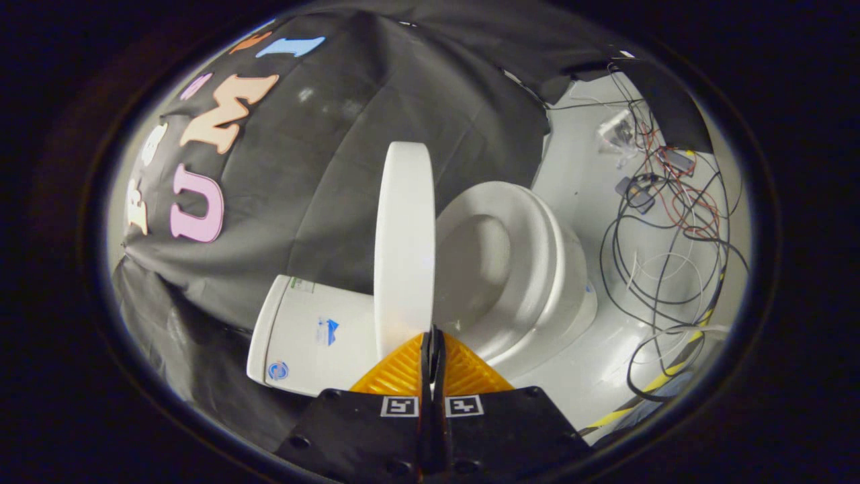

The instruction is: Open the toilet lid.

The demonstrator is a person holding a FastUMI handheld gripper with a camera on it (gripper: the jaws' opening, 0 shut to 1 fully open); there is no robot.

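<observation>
Hand-held gripper [432,336]: fingers pressed together, nothing between them, tips at the toilet lid's near edge; contact unclear.
Toilet lid [403,249]: just ahead of the tips, raised, seen edge-on, long axis running away from them.
Seat [531,255]: beside the lid, uncovered.
Tank [309,333]: on the lid's other side.
Cables [672,228]: beyond the seat, on the floor.
Judgement: lid looks open already.

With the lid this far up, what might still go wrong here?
1. The white toilet lid stands edge-on between the tank and the seat; released short of the tank, it may drop back.
2. The gripper looks closed, tips at the lid's edge, so contact may slip.
</observation>
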